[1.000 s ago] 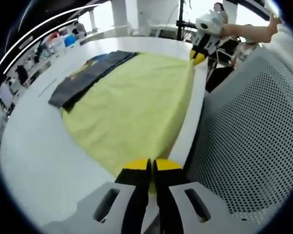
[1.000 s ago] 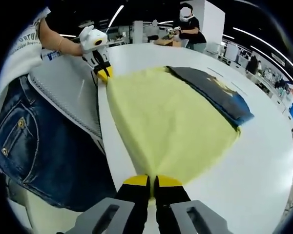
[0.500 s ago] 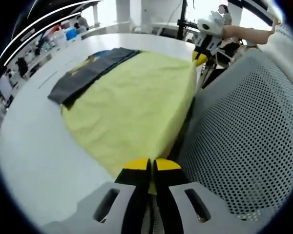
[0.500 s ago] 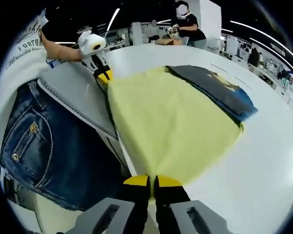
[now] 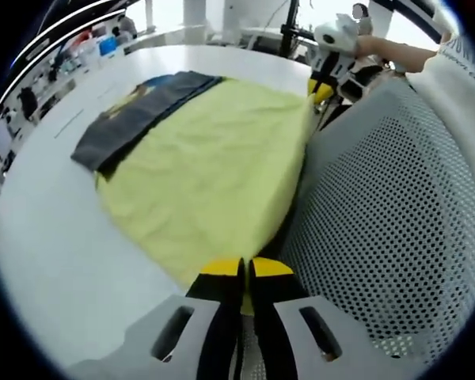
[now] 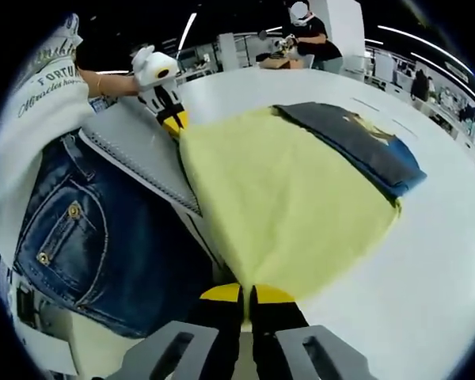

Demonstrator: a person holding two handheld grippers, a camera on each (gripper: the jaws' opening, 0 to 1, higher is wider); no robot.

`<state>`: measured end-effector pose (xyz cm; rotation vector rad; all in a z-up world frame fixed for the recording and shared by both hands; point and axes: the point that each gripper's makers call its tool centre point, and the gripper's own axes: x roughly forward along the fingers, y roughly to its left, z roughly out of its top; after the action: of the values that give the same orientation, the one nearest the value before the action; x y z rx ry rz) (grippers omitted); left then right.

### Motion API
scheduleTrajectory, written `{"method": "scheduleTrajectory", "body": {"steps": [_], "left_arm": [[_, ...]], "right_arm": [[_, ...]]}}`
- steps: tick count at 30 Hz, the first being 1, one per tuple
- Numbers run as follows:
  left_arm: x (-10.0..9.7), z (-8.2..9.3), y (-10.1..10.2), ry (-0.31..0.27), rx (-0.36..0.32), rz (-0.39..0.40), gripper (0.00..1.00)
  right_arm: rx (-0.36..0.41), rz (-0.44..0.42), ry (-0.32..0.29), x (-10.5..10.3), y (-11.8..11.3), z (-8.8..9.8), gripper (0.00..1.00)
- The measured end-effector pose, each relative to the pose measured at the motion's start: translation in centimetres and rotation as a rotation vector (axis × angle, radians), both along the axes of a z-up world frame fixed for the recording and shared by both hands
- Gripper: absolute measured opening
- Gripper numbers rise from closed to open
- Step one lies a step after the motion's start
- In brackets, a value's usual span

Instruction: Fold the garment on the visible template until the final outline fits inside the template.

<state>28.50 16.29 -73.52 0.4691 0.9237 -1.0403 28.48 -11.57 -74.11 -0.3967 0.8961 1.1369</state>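
Observation:
A yellow garment (image 5: 214,166) lies spread flat on the white table (image 5: 55,237). My left gripper (image 5: 245,271) is shut on one near corner of it, at the table's edge. In the same view my right gripper (image 5: 321,93) pinches the other near corner. The right gripper view has the same yellow garment (image 6: 285,190), with my right gripper (image 6: 247,294) shut on its hem and the left gripper (image 6: 172,121) at the far corner. A dark grey and blue folded piece (image 5: 134,115) (image 6: 356,138) lies along the garment's far side, partly under it.
A grey perforated mesh surface (image 5: 380,222) (image 6: 131,142) sits between the table edge and the person. The person's jeans (image 6: 87,245) are close at the left. Another person (image 6: 309,43) stands beyond the table. Bare tabletop (image 6: 427,261) surrounds the garment.
Both grippers have drawn back from the table with the garment's near edge, which now hangs past the table rim. The mesh surface and jeans take up more of each view.

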Motion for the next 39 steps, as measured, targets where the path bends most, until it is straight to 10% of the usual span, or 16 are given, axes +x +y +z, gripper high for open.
{"method": "scheduleTrajectory", "body": {"steps": [39], "left_arm": [[7.6,5.8,-0.3,-0.146,0.013,-0.006,0.00]], "right_arm": [[-0.004,-0.032,-0.233,7.8,-0.2,5.3,0.00]]}}
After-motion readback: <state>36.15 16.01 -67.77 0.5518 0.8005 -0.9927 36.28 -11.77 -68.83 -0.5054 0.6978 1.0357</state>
